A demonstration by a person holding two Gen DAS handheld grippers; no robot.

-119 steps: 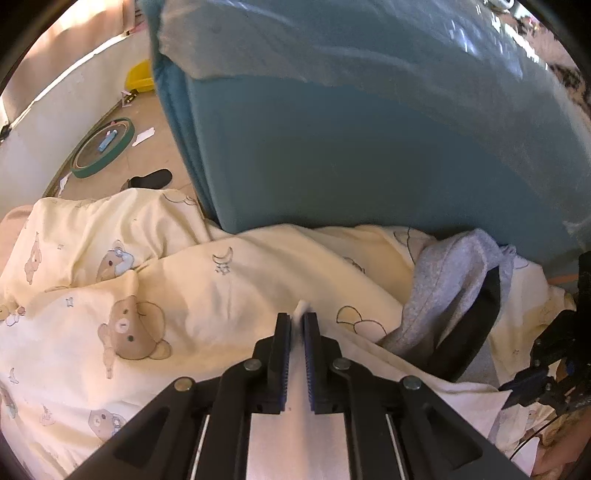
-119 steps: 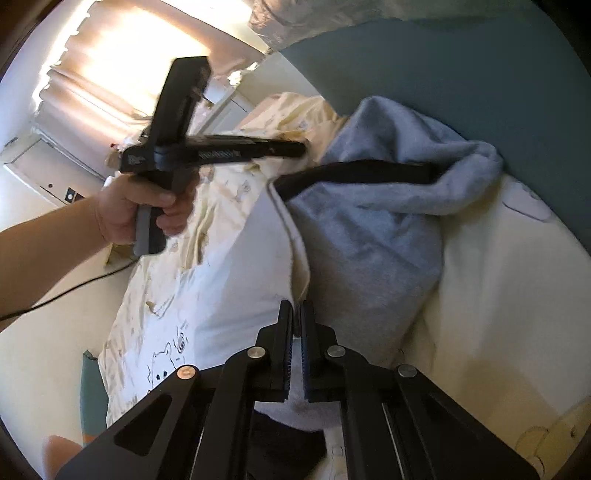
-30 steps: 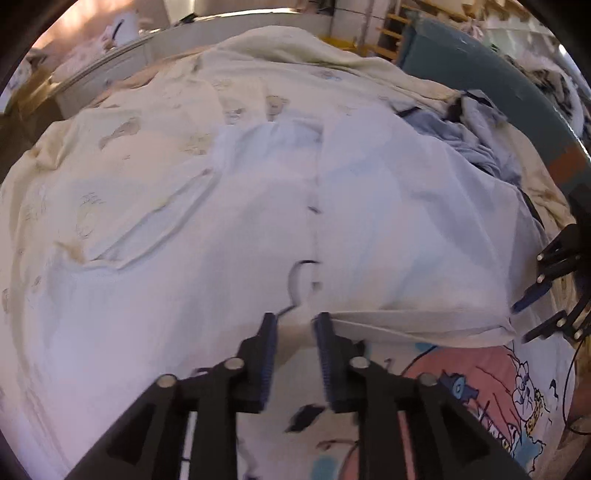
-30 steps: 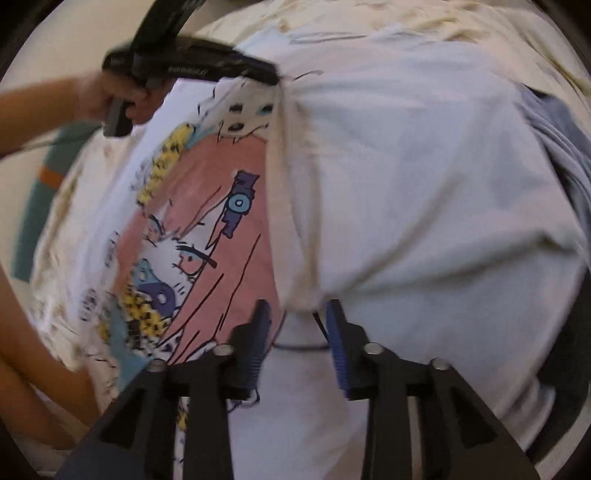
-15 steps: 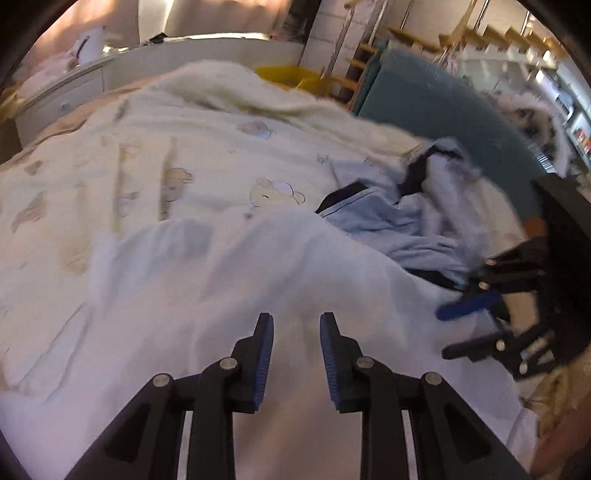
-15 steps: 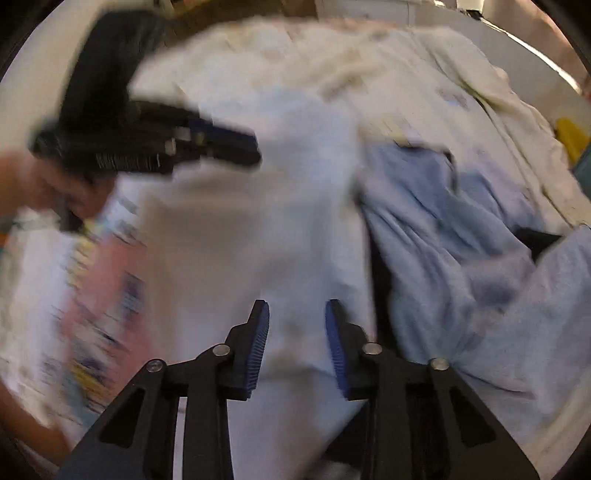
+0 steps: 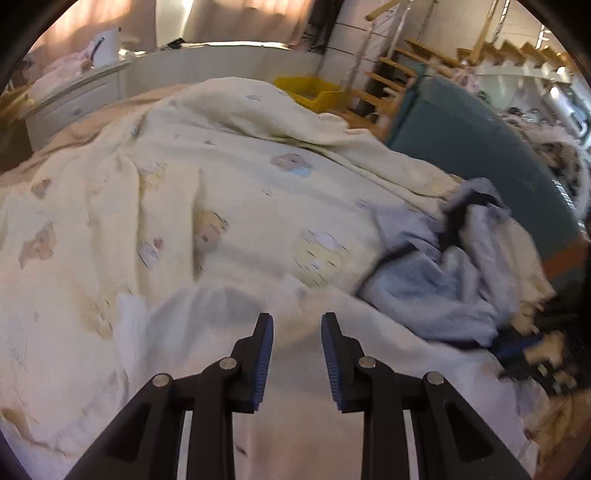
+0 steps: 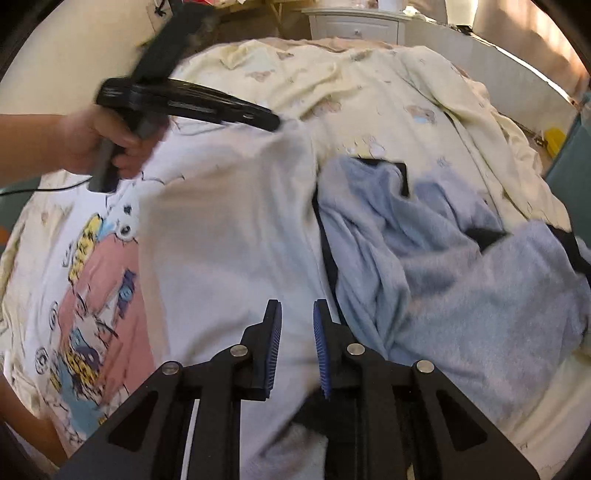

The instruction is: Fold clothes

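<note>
White T-shirt lengthwise away from empty claws, left claw open, right claw closing.

A cream bear-print quilt covers the bed. Behind it stand a white dresser, a yellow bin, wooden stairs and sunlit curtains.

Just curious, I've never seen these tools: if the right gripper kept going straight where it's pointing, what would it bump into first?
Most likely the white T-shirt lying just below the right gripper; depth is unclear.
</note>
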